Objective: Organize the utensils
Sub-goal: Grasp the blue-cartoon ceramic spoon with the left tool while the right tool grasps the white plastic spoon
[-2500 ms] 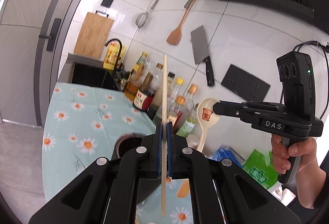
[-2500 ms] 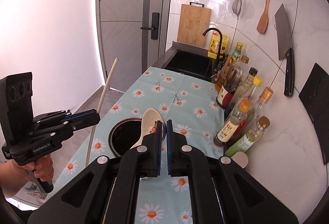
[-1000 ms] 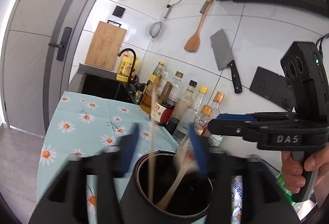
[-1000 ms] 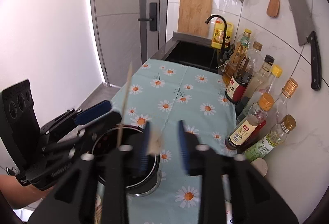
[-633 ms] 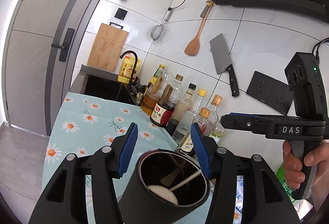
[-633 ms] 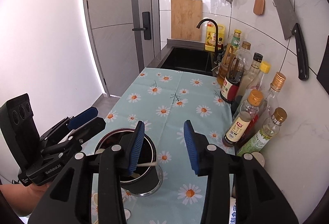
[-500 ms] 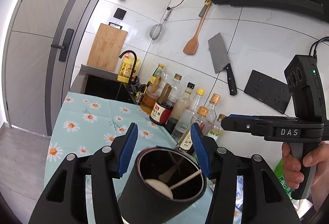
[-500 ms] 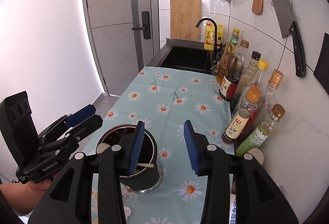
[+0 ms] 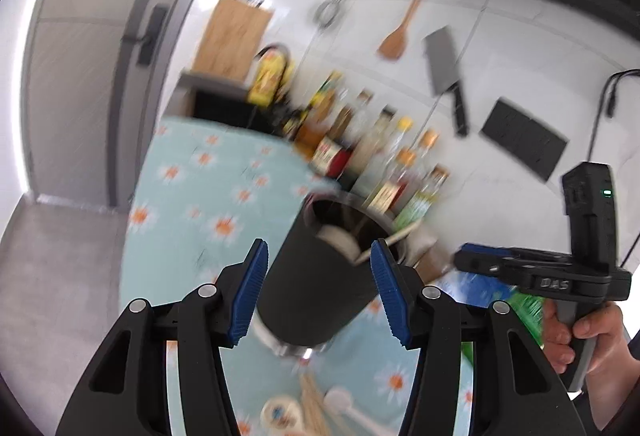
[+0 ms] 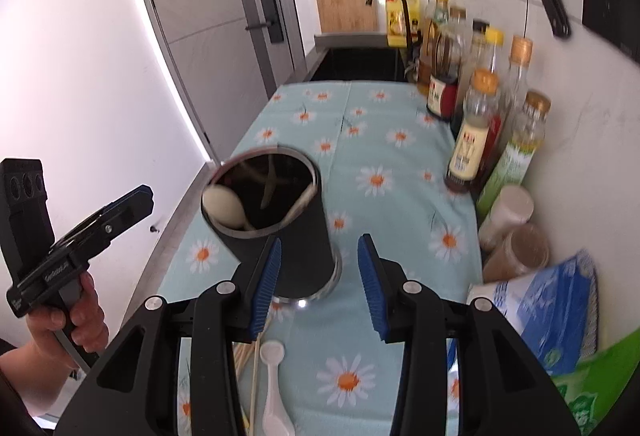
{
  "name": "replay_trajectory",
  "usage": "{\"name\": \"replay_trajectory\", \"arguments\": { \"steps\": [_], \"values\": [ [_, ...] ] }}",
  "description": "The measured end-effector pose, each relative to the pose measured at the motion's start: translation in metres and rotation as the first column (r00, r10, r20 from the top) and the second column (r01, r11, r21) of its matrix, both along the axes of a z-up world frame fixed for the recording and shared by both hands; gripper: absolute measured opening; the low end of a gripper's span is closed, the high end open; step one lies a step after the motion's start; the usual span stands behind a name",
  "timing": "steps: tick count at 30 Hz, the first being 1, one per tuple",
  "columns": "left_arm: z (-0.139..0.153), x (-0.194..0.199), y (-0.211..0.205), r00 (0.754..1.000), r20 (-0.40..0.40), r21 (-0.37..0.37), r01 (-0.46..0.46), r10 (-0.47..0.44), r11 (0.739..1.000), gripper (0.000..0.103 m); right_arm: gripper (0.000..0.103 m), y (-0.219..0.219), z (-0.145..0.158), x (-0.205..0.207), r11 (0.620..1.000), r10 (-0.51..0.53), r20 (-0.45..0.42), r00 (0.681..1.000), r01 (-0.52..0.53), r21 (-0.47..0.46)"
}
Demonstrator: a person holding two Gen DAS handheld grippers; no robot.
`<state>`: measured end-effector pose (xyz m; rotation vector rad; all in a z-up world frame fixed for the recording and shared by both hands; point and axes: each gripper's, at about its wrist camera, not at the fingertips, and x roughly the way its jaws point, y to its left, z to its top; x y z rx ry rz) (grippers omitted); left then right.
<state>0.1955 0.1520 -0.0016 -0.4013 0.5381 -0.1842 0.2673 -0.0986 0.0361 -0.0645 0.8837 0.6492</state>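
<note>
A: Where's the black holder (image 10: 280,232)?
B: Upright on the daisy-cloth table (image 10: 384,196), a white spoon (image 10: 224,206) and chopstick (image 10: 298,206) inside.
A: The jaws?
B: Left gripper (image 9: 318,290) and right gripper (image 10: 318,286) both gape, nothing gripped. Near them lie a white spoon (image 10: 274,392) and chopsticks (image 10: 244,360).

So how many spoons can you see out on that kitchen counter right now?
2 clearly: a cream spoon standing inside the black holder, and a white spoon lying on the flowered cloth beside the chopsticks. The grippers hide part of the cloth, so more may be hidden.
</note>
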Motion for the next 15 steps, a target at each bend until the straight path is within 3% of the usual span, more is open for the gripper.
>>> {"name": "replay_trajectory", "arguments": {
  "steps": [5,11,15],
  "values": [
    [-0.025,-0.019,-0.005,0.994,-0.106,0.02,0.012,-0.01,1.0,0.052,0.041,-0.009,-0.021,-0.013,0.999,0.047,-0.057,0.997,-0.047,0.002],
    [-0.054,-0.032,-0.009,0.974,-0.225,-0.012,-0.013,0.01,1.0,0.052,0.041,-0.015,-0.048,-0.013,0.993,0.118,-0.147,0.982,-0.115,0.032],
    [-0.073,-0.033,-0.011,0.955,-0.294,0.003,-0.041,0.04,0.999,0.052,0.041,-0.011,-0.074,-0.011,0.979,0.205,-0.241,0.949,-0.198,0.051]
  ]
}}
